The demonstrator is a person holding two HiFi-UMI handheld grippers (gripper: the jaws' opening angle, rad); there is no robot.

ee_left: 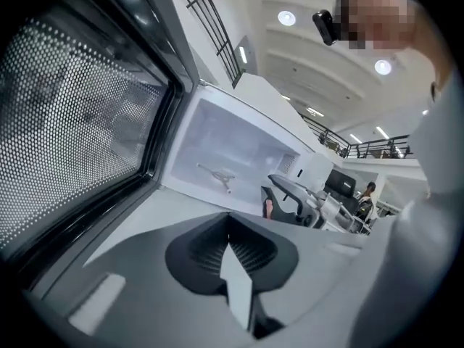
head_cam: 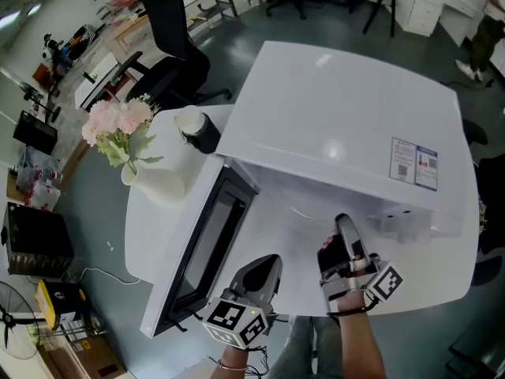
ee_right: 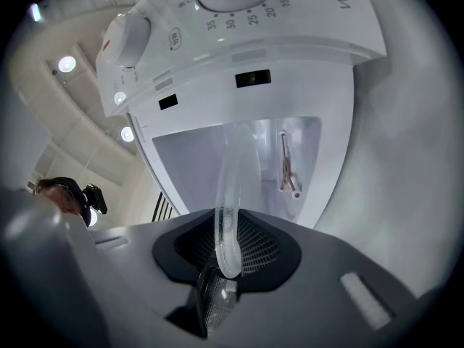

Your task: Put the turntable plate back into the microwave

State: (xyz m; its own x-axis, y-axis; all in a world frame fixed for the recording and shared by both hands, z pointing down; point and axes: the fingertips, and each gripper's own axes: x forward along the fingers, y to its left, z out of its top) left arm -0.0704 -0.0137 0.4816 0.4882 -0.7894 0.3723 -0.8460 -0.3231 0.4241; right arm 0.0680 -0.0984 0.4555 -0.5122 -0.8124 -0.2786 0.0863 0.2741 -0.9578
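Note:
The white microwave [head_cam: 339, 125] stands with its door [head_cam: 207, 243] swung open to the left. My right gripper [head_cam: 345, 229] is at the mouth of the cavity, shut on the rim of the clear glass turntable plate [ee_right: 233, 187]. In the right gripper view the plate stands edge-on and reaches into the cavity. The roller support [ee_right: 287, 167] lies on the cavity floor beyond it, also in the left gripper view as the roller support [ee_left: 216, 175]. My left gripper [head_cam: 264, 273] sits by the door's lower edge, and the left gripper [ee_left: 230, 229] is shut on nothing.
The open door's mesh window [ee_left: 69, 122] is close on the left gripper's left. A white vase of pink flowers [head_cam: 130, 144] and a dark cup [head_cam: 197, 130] stand on the round white table [head_cam: 146, 227] left of the microwave. The control dials [ee_right: 127, 38] sit beside the cavity.

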